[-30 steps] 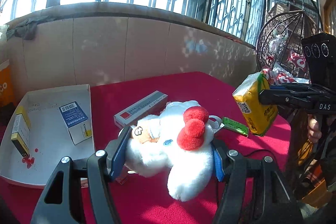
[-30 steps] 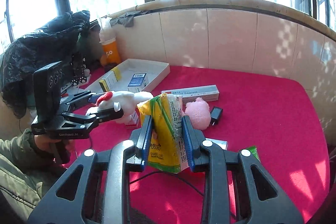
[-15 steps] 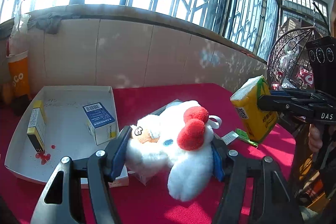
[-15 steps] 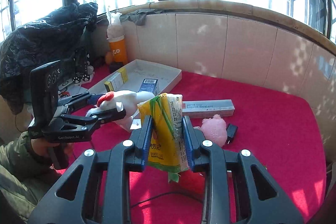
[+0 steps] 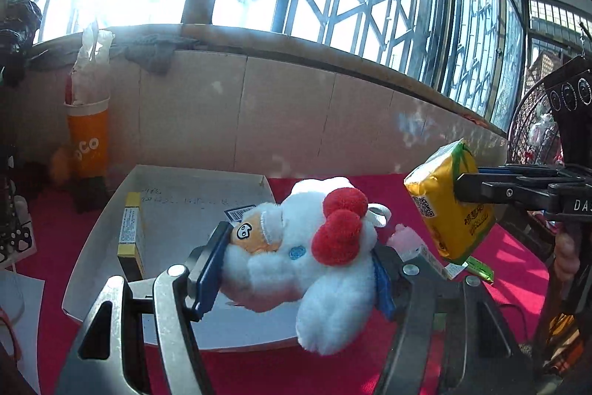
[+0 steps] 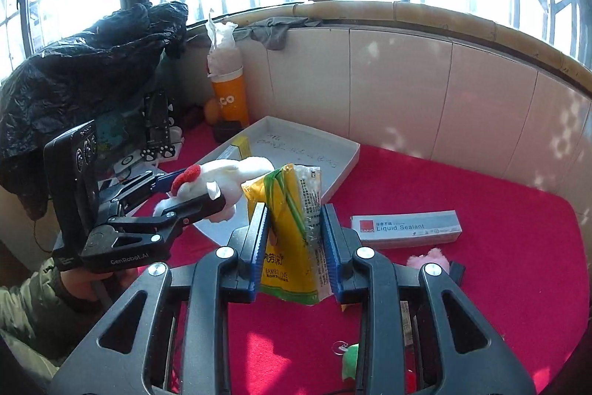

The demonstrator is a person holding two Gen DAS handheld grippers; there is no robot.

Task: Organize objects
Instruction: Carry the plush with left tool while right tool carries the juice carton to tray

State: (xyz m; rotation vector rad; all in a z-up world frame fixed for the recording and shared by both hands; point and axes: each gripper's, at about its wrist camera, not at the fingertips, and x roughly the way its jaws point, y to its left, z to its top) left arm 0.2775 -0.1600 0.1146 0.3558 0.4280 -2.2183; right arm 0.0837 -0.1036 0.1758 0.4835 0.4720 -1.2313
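- The left tongs (image 5: 296, 269) are clamped on the white plush toy (image 5: 303, 254), held above the near edge of the white tray (image 5: 177, 187). Judged next: carry it further over the tray's bare floor, lower it, and only then let go, so it doesn't roll off the rim.
- Aim clear of the yellow box (image 5: 130, 232) at the tray's left side.
- The right tongs (image 6: 294, 247) are clamped on the yellow tissue pack (image 6: 292, 236), to the right of the tray; it likely follows.
- The toy is soft and fluffy, with a red bow, an orange face and a small loop; it bulges past the pads and will probably spring back when released.
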